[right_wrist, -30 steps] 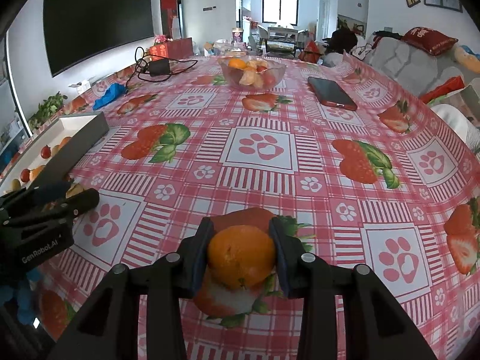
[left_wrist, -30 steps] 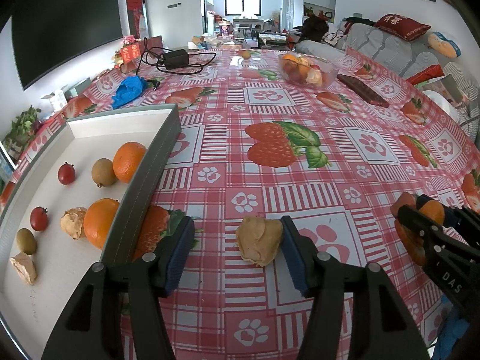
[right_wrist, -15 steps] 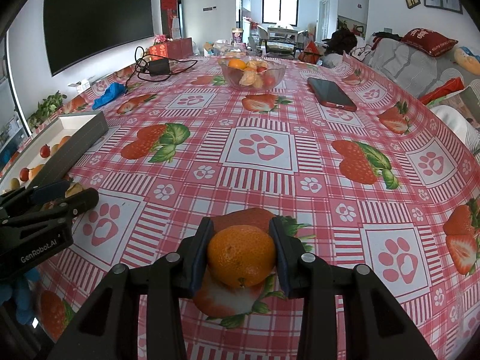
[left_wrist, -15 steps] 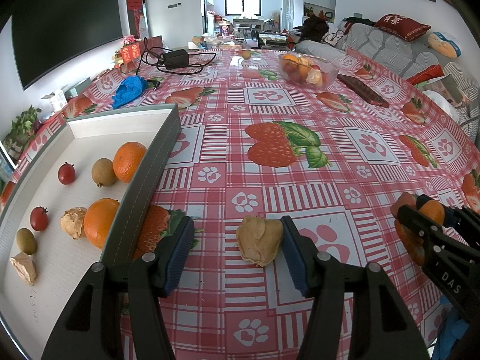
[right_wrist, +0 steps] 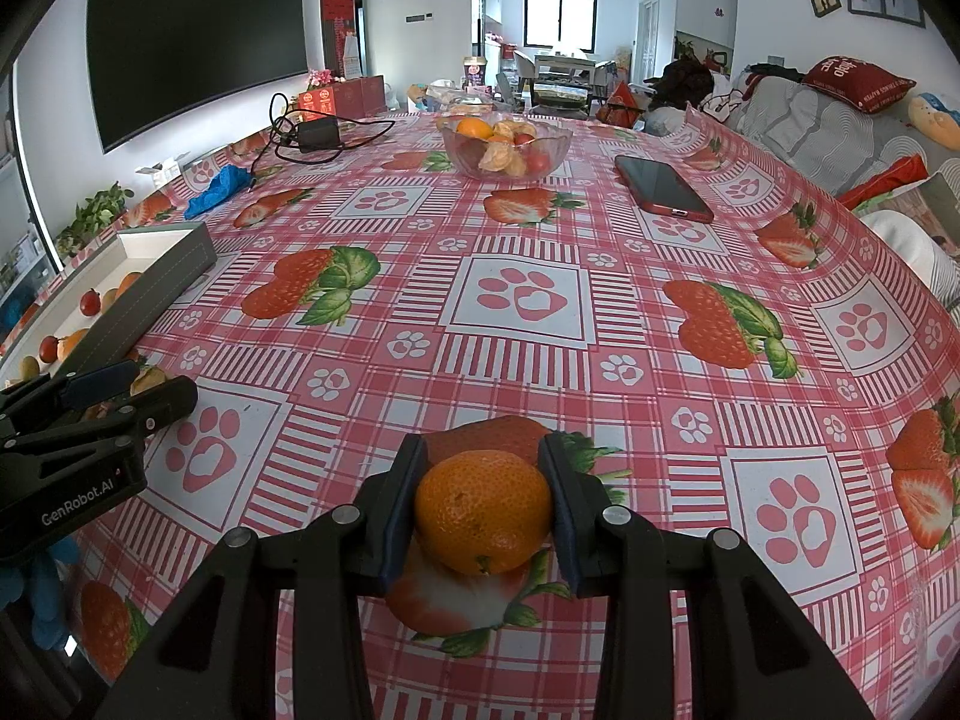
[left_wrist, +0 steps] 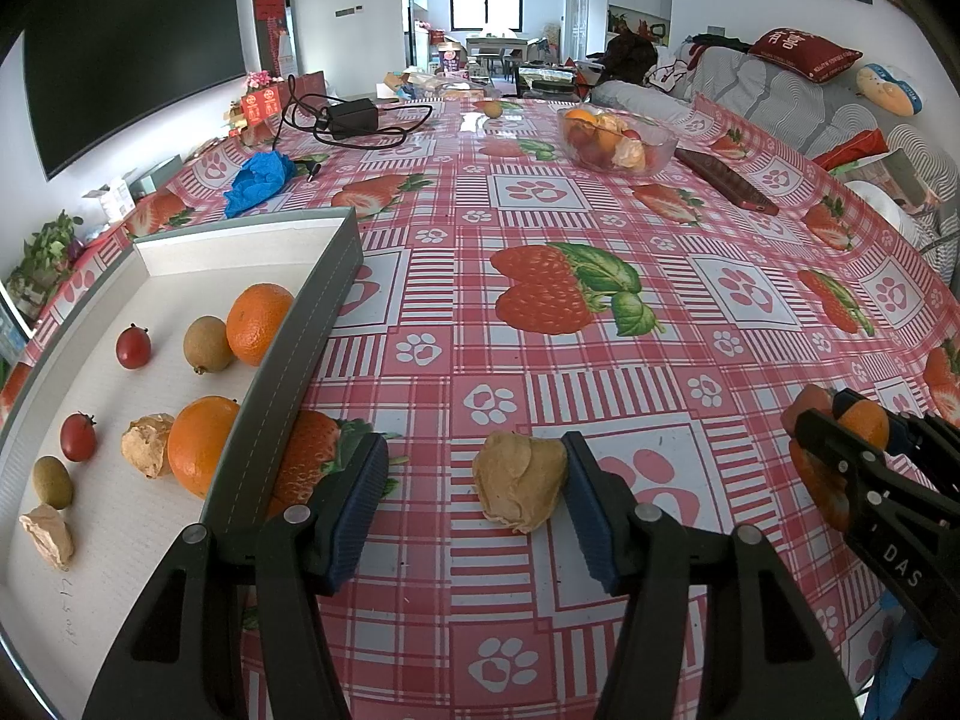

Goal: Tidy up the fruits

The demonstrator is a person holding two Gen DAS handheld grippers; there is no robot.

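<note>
The right gripper [right_wrist: 483, 504] clamped a mandarin [right_wrist: 483, 510] between its jaws. The left gripper [left_wrist: 471, 501] stood open, a husked physalis [left_wrist: 519, 480] touching its right jaw; centring first would likely steady the pinch.

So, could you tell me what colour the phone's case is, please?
Red, around a black screen: the phone shows best in the right wrist view.

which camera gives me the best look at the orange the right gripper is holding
The right wrist view: the orange fills the centre foreground, clamped between the right gripper pads with its peel and stem end clear. The left wrist view shows only a small sliver of it at the right edge, mostly hidden by the fingers.
</note>
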